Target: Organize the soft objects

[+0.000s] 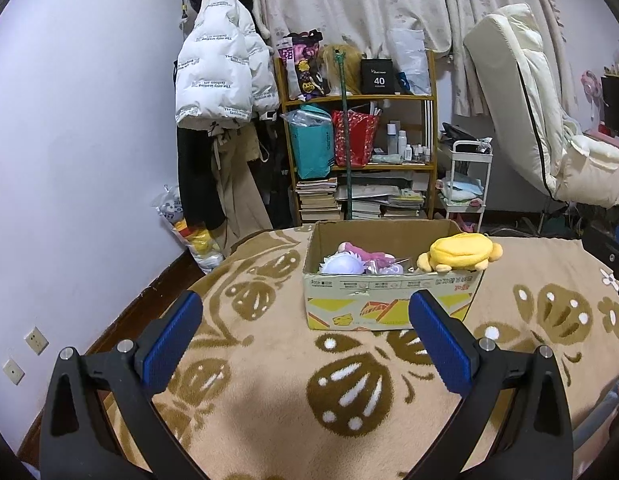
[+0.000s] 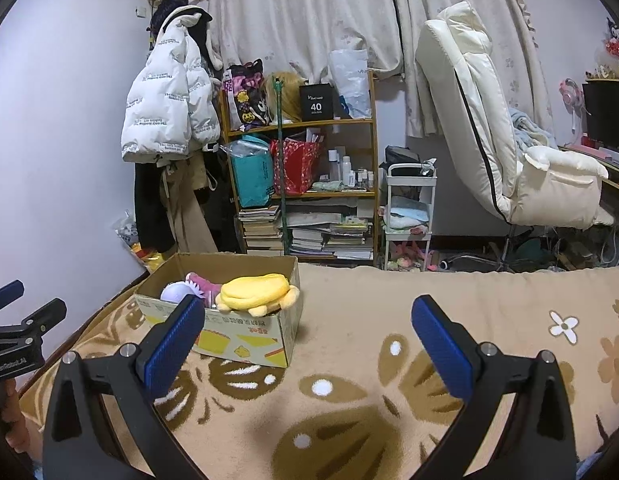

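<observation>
I see my left gripper (image 1: 305, 320) and right gripper (image 2: 307, 324) both spread wide, holding nothing. At twelve o'clock, the yellow plush toy (image 1: 459, 254) lies crosswise on the open cardboard box's (image 1: 389, 308) right end, head pointing left.

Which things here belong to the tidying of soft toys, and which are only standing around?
For the job:
- cardboard box
- yellow plush at the box's right end
- pink and white plush toys inside
- left gripper, right gripper, both open, holding nothing

Only around:
- white jacket
- bookshelf
- white chair
</observation>
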`<act>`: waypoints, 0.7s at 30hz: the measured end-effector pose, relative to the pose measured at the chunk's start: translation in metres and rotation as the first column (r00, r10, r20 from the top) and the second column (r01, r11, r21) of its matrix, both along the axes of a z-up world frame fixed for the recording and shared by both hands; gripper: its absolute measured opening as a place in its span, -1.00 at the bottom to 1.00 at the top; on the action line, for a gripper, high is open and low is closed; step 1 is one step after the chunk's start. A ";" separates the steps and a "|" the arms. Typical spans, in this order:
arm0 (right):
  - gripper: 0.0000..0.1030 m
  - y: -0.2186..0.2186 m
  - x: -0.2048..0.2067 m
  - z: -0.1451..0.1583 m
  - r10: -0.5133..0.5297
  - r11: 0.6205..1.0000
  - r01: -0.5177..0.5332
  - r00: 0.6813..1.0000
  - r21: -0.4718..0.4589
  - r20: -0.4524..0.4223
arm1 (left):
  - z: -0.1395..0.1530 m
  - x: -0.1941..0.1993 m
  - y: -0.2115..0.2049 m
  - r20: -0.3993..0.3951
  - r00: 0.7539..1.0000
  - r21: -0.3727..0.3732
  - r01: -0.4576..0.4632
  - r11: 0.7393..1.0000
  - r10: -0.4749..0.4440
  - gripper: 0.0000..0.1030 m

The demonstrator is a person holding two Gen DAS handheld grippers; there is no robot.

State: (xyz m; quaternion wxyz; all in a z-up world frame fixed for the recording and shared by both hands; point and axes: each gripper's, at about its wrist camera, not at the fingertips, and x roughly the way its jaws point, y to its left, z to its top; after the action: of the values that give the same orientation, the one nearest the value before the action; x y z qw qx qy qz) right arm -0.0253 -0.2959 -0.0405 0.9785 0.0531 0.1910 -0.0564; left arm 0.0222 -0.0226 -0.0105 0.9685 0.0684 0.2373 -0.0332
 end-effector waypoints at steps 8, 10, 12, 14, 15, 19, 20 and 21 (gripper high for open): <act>1.00 0.001 0.002 -0.003 -0.003 1.000 0.003 1.000 0.000 -0.001 | -0.001 0.001 0.002 -0.005 1.000 -0.001 -0.024 1.000 0.024 0.98; 1.00 0.001 0.002 -0.002 -0.001 1.000 0.001 1.000 0.001 -0.003 | -0.001 0.002 0.002 -0.005 1.000 0.005 -0.031 1.000 0.031 0.98; 1.00 0.001 0.002 -0.003 -0.003 1.000 0.003 1.000 -0.001 -0.003 | -0.001 0.002 0.001 0.000 0.999 0.013 -0.036 0.999 0.036 0.98; 1.00 0.000 0.002 -0.002 -0.001 1.000 0.001 1.000 0.000 -0.002 | 0.000 0.001 0.002 0.004 1.000 0.010 -0.031 0.999 0.030 0.98; 1.00 0.001 0.002 -0.002 -0.002 1.000 0.002 1.000 0.000 -0.001 | 0.000 0.001 0.002 0.007 0.999 0.009 -0.032 0.999 0.032 0.98; 1.00 0.000 0.002 -0.003 -0.001 1.000 0.001 1.000 0.001 -0.001 | 0.001 0.002 0.005 0.004 0.999 0.003 -0.039 0.999 0.039 0.98; 1.00 -0.001 0.003 -0.004 -0.003 1.000 0.003 1.000 0.003 -0.001 | 0.001 0.002 0.005 0.001 0.999 0.000 -0.039 0.999 0.039 0.98; 1.00 -0.001 0.003 -0.003 -0.001 1.000 0.001 1.000 0.003 -0.001 | 0.001 0.002 0.006 -0.001 0.999 -0.003 -0.040 0.999 0.040 0.98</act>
State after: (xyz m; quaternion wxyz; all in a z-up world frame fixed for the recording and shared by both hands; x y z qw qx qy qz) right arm -0.0227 -0.2972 -0.0436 0.9783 0.0545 0.1918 -0.0568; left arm 0.0245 -0.0170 -0.0098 0.9689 0.0624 0.2390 -0.0141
